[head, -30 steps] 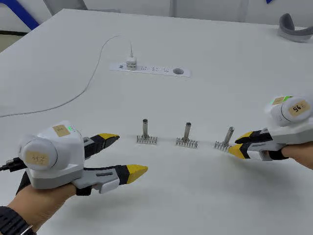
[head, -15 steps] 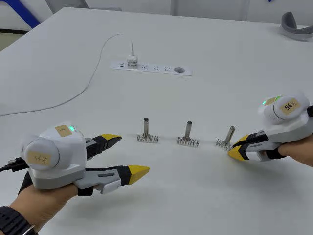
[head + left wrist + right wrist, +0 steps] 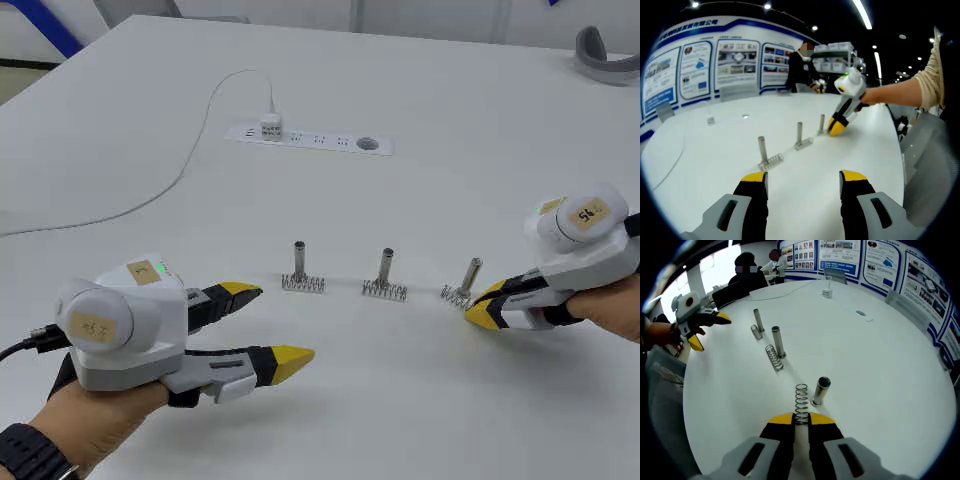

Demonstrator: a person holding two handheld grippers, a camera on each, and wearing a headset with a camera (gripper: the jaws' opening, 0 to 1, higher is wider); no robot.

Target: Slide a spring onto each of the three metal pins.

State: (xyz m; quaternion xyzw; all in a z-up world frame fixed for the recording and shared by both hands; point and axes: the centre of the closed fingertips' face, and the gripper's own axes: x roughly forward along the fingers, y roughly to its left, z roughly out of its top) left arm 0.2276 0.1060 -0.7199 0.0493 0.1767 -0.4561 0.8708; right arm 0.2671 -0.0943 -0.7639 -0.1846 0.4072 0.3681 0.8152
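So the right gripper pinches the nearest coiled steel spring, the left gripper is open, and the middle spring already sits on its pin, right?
Not the last part: the right gripper view shows the middle coiled steel spring lying beside its metal pin, not on it. The right gripper pinches the nearest spring, and the left gripper is open.

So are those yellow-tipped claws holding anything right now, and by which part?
The right gripper pinches the near end of a spring lying beside a pin. The left gripper is open and holds nothing.
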